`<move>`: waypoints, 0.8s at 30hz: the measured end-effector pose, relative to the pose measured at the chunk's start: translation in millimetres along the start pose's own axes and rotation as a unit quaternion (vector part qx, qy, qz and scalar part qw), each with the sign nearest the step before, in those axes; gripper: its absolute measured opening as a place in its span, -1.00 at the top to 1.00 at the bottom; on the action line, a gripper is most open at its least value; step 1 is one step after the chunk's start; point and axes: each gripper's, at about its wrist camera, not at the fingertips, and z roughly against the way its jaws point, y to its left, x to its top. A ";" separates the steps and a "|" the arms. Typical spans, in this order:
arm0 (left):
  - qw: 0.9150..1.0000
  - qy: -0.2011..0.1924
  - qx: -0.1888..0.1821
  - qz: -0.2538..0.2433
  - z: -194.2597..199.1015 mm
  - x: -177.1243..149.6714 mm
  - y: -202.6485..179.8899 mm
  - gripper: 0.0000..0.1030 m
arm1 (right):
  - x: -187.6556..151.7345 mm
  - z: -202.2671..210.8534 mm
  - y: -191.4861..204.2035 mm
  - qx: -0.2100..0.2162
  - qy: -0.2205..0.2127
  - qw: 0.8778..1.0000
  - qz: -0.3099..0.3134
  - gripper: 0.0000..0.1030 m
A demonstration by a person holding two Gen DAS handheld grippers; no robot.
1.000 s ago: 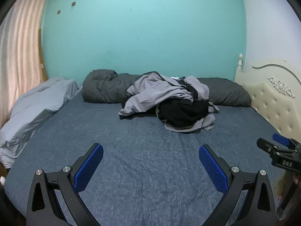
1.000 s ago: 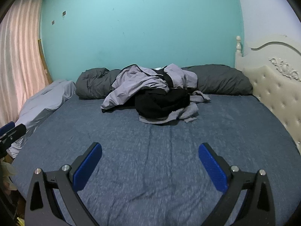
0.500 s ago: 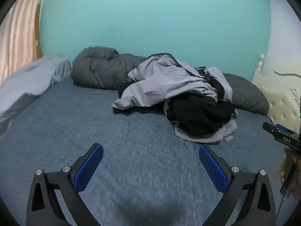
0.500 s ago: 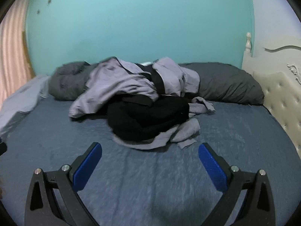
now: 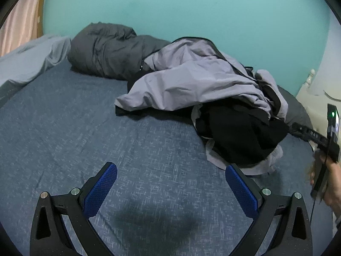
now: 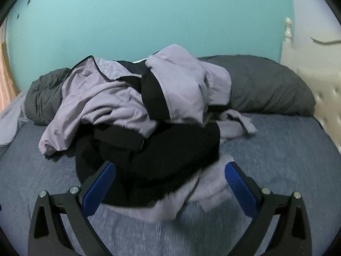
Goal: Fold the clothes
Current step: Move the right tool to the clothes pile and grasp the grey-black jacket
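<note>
The bed (image 6: pixel 277 149) fills the lower frame, and the pile of clothes (image 6: pixel 138 117) sits mid-frame against the grey pillows (image 6: pixel 266 85). It looks soft, limp and light, likely to sag and drag its neighbours (layers are tangled). The lilac jacket (image 5: pixel 191 79) lies uppermost; the black garment (image 6: pixel 162 157) beneath offers a near edge. Right tool (image 6: pixel 169 184) and left tool (image 5: pixel 170 185): both spread apart, holding nothing.

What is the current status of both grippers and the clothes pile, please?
Left gripper open over bare sheet. Right gripper open at black garment. Clothes pile unfolded. Nothing in the way.
</note>
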 end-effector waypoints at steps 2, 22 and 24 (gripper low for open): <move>1.000 0.002 -0.003 0.008 -5.7 3.5 3.4 -1.00 | 14.8 -13.6 6.3 -0.002 0.000 1.000 0.019 -1.00; 1.000 -0.003 -0.014 0.020 -1.2 5.8 38.2 -1.00 | 64.3 -80.1 15.8 0.024 0.002 0.998 0.054 0.64; 1.000 -0.003 -0.016 0.021 5.9 -0.9 37.6 -1.00 | 56.0 -60.9 20.5 0.042 -0.012 0.997 0.063 0.69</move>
